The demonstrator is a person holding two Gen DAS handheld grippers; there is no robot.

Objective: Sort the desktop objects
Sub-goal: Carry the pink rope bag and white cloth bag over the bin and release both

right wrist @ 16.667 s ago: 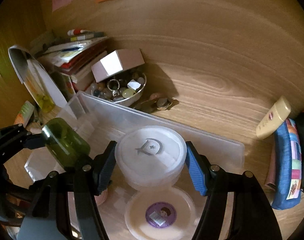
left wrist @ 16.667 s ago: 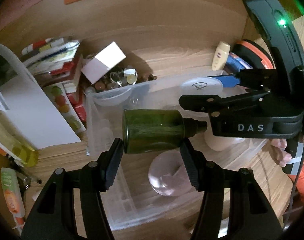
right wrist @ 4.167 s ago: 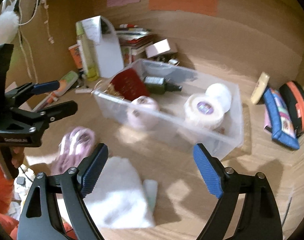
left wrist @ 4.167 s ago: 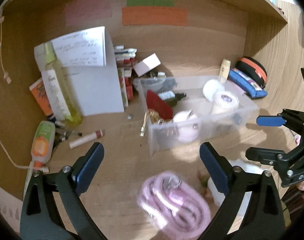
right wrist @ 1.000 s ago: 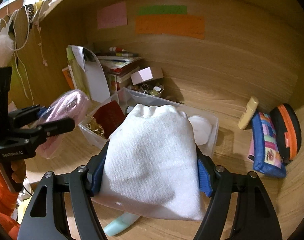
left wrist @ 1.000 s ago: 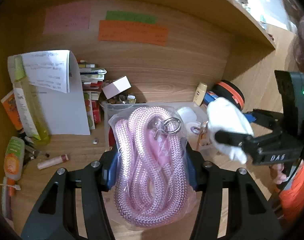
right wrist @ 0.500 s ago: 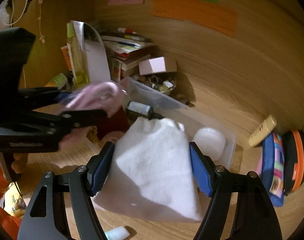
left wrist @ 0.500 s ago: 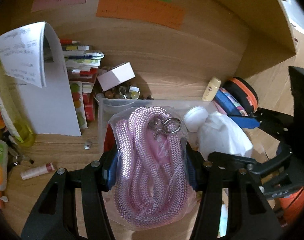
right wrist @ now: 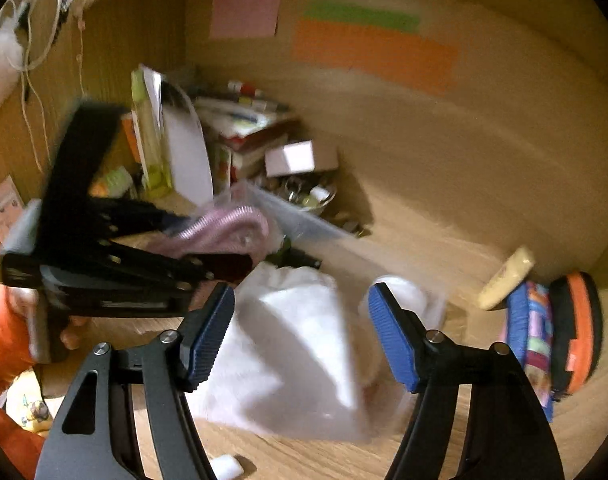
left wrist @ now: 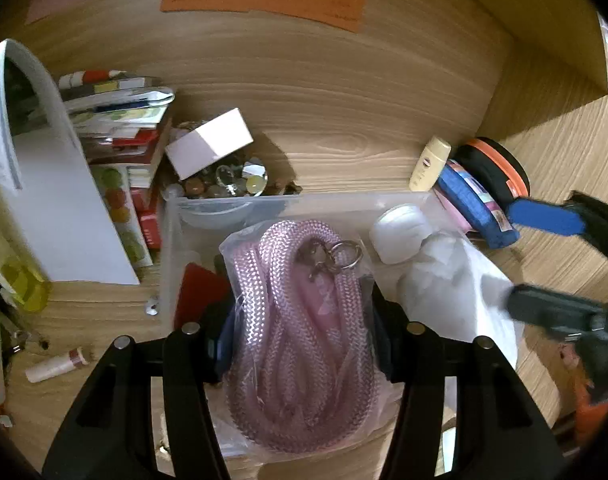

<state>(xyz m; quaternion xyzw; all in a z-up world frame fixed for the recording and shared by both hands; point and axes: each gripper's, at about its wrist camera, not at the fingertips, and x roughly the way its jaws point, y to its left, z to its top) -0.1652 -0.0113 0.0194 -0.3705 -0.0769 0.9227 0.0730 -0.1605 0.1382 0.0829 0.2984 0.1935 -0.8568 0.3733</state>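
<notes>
Left wrist view: the left tool (left wrist: 301, 316) clamps a bagged coil of pink rope (left wrist: 299, 332) by its sides and holds it over the clear bin (left wrist: 171, 240) on the bench. The step in hand looks like dropping it in; next it needs lowering into free space, then letting go. The rope is braided, with a metal clasp on top.

Right wrist view: the right tool (right wrist: 299, 336) is closing, yet its pads seem clear of the blurred white pouch (right wrist: 299, 344), which sags at the bin's near edge.

left hand-held gripper (left wrist: 301, 332) clamped on its load, right hand-held gripper (right wrist: 301, 332) jaws closing
</notes>
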